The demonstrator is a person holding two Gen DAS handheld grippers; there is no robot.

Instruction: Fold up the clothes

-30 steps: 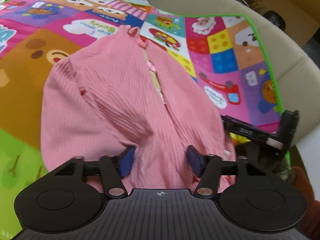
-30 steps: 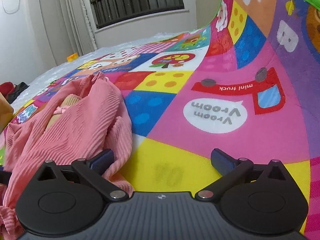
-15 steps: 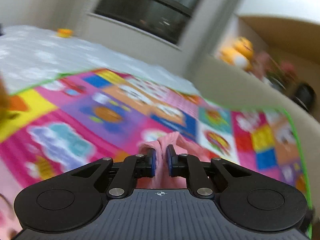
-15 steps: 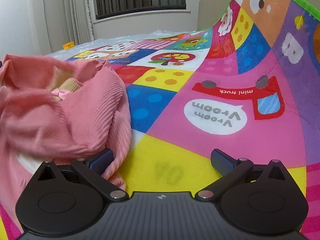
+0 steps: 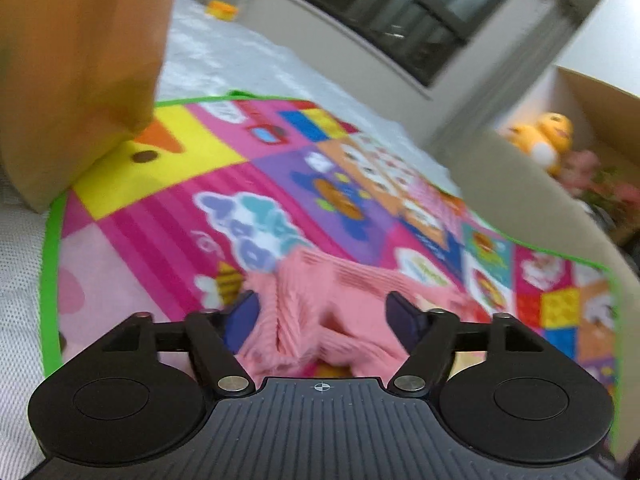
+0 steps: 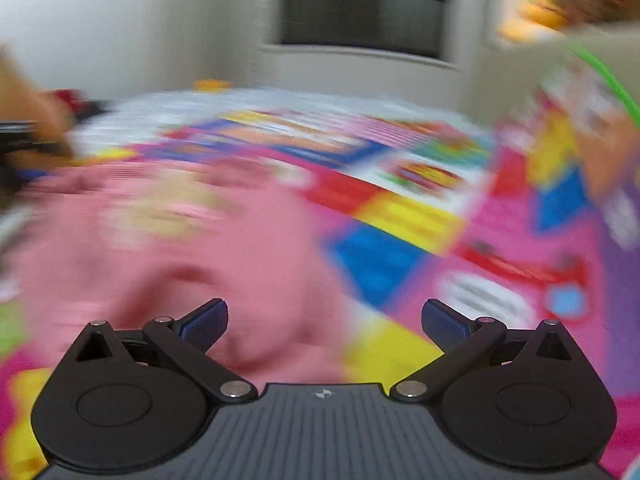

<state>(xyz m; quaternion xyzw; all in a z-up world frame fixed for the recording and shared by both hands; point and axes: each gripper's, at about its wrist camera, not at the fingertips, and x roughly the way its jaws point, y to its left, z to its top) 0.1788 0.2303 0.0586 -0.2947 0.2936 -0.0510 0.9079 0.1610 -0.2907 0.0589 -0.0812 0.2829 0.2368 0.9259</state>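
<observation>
Where the pink ribbed garment (image 5: 320, 300) lies bunched on the bright patchwork play mat (image 5: 168, 208), the left gripper (image 5: 322, 312) sits low over it with its jaws spread apart, a hump of the knit rising between the two blue pads (image 5: 244, 312) without being pinched by them. That fabric lies well in from the mat's green-trimmed left edge (image 5: 50, 248), and beyond it the mat's cartoon squares run toward the far edge, where a pale quilted surface (image 5: 224, 56) carries on up to the wall under a dark window (image 5: 400, 12). Something tan and blurred (image 5: 80, 60) stands at the mat's far left corner; I cannot make out what it is. Off past the right side, a yellow plush toy (image 5: 540, 136) sits in a cardboard box (image 5: 592, 104). From the right wrist view everything is smeared by motion, yet the right gripper (image 6: 324, 324) is plainly wide open and holds nothing: the garment (image 6: 172, 248) spreads as a pink mass ahead of and to the left of it, reaching in behind the left pad (image 6: 204, 322), while bare mat (image 6: 384, 256) shows ahead of the right pad. Whether that pad touches the cloth I cannot tell through the blur. The mat's right side curves upward, its green trim (image 6: 604, 76) visible at the top.
</observation>
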